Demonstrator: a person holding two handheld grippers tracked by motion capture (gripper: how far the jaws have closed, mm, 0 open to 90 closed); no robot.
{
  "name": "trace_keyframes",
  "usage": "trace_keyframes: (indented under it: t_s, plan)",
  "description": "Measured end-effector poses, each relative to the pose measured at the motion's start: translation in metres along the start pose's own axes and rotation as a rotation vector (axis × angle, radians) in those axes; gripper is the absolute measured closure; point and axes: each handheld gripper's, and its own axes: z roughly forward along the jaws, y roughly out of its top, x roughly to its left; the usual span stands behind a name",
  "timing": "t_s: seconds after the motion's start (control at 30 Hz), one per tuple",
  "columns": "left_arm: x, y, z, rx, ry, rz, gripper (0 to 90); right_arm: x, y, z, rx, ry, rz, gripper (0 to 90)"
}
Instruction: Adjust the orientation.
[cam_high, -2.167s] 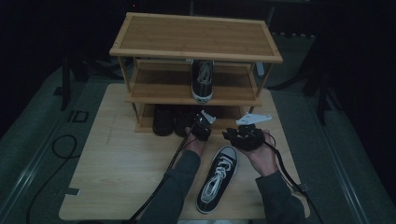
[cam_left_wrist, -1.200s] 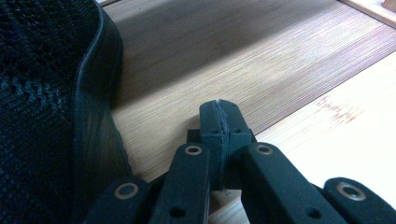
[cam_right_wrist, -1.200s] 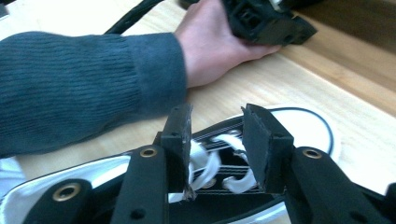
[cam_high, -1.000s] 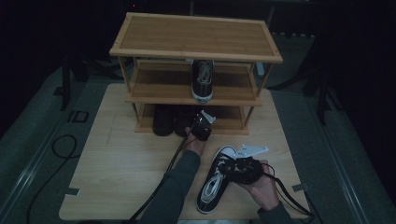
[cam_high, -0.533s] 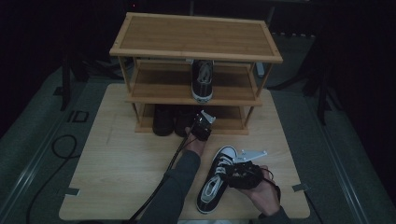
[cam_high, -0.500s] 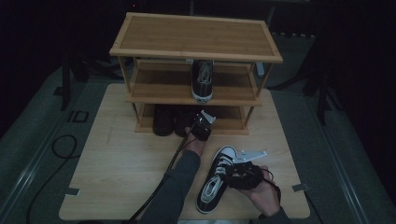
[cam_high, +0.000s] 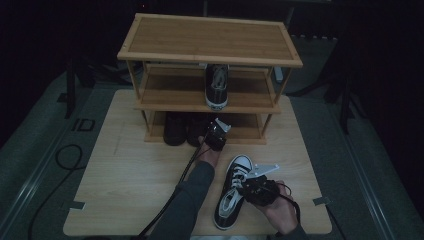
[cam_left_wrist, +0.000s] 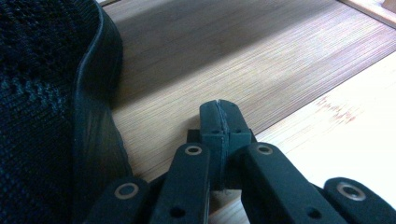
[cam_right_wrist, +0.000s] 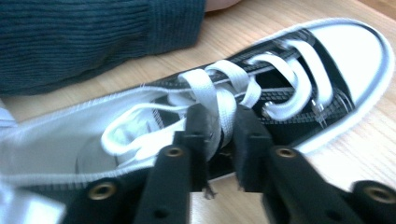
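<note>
A black sneaker with white laces and a white toe cap lies on the wooden table, toe toward the rack. My right gripper reaches in from the shoe's right side. Its jaws have just been closing and now pinch the shoe's upper edge and a white lace. My left gripper is shut on nothing, its tip at the rack's bottom shelf. It sits just right of a black mesh shoe.
The bamboo shoe rack stands at the table's far side. A matching sneaker rests on its middle shelf, and two black shoes on its bottom shelf. A dark sleeve lies beside the sneaker. Cables trail over the table's front edge.
My right hand came back from the rack front toward the near side of the table and settled at the sneaker's middle. Its jaws narrowed onto the upper edge. The left gripper stayed put.
</note>
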Motion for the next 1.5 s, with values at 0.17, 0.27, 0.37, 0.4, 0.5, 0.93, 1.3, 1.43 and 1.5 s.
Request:
trace_keyframes:
  t_s: [0.17, 0.27, 0.37, 0.4, 0.5, 0.93, 1.3, 1.43, 1.5]
  plan:
    - [0.000, 0.000, 0.000, 0.000, -0.001, -0.002, 90.0, -0.009, 0.003, -0.002, -0.005, -0.040, -0.012, 84.2]
    - [0.000, 0.000, 0.000, 0.000, -0.001, -0.002, 90.0, -0.014, 0.004, -0.005, -0.001, -0.058, -0.015, 84.4]
    - [0.000, 0.000, 0.000, 0.000, -0.001, -0.002, 90.0, -0.019, 0.004, -0.009, -0.003, -0.076, -0.009, 84.7]
    - [0.000, 0.000, 0.000, 0.000, -0.001, -0.001, 90.0, -0.020, 0.004, -0.010, -0.006, -0.089, -0.011, 84.9]
    - [0.000, 0.000, 0.000, 0.001, -0.001, -0.002, 90.0, -0.023, 0.005, -0.016, -0.011, -0.137, -0.020, 85.4]
    - [0.000, 0.000, 0.000, 0.000, -0.001, -0.002, 90.0, -0.053, 0.012, -0.014, -0.032, -0.216, -0.039, 85.8]
    - [0.000, 0.000, 0.000, 0.000, -0.001, 0.000, 90.0, -0.060, 0.006, -0.013, -0.028, -0.154, -0.067, 84.5]
    - [0.000, 0.000, 0.000, 0.000, -0.002, -0.002, 90.0, -0.061, 0.000, -0.014, -0.045, -0.152, -0.056, 76.9]
    - [0.000, 0.000, 0.000, 0.000, -0.002, -0.001, 90.0, -0.061, -0.002, -0.016, -0.055, -0.149, -0.052, 74.6]
